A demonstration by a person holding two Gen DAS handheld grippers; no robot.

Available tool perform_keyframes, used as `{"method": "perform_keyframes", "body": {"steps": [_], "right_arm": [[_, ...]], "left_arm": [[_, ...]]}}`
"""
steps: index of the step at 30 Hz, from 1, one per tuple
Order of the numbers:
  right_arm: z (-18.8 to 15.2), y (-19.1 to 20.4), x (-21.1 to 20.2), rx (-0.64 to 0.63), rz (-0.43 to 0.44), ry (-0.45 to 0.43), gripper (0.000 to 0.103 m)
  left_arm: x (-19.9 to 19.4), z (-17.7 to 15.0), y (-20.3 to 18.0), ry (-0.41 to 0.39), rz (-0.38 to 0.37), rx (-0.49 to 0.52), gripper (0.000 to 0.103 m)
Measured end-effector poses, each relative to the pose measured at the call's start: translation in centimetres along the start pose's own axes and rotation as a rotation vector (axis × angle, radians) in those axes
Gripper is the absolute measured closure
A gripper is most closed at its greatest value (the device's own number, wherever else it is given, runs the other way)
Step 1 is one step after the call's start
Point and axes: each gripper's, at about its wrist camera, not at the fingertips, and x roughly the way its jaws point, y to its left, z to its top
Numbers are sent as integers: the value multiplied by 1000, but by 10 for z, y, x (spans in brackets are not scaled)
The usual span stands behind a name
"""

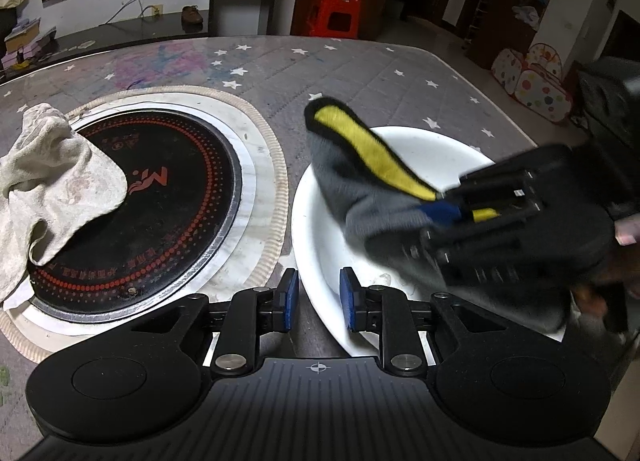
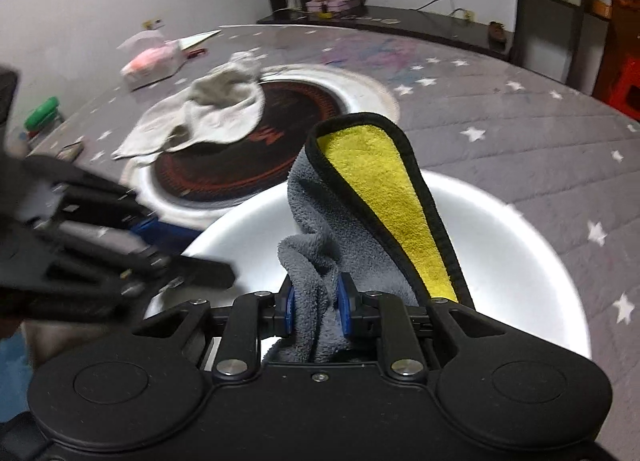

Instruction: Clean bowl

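Note:
A white bowl [image 1: 320,245] [image 2: 500,261] sits on the star-patterned table cover. My left gripper [image 1: 318,297] stands at the bowl's near-left edge with the rim between its blue pads, shut on it. It appears blurred at the left of the right wrist view [image 2: 172,249]. My right gripper [image 2: 318,309] [image 1: 452,213] is shut on a grey and yellow cloth [image 2: 320,253] [image 1: 360,189] with a black hem. The cloth lies bunched inside the bowl, its yellow flap standing up. Cloth and right gripper hide the right part of the bowl's floor.
Left of the bowl is a round black induction cooktop [image 1: 168,213] set in a pale ring. A crumpled beige rag [image 1: 52,181] [image 2: 200,117] lies over its left side. A pink packet [image 2: 152,61] and a green object [image 2: 42,113] lie farther off on the table [image 1: 360,73].

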Motion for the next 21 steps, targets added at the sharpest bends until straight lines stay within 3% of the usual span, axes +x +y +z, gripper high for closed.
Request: {"method": "perform_keyframes", "body": {"steps": [10,15,21], "right_arm": [[-31,-26,-29,60,-65,22,81],[-50,-10,-44,61,-7,46,79],[-51,16,-40,33,80,40,79]], "left_arm": [[0,-1,-2,-5,8,4,79],[-1,-2,-1,-7,11,-4,78],[-1,-2,-2,-8,18,-7,78]]}}
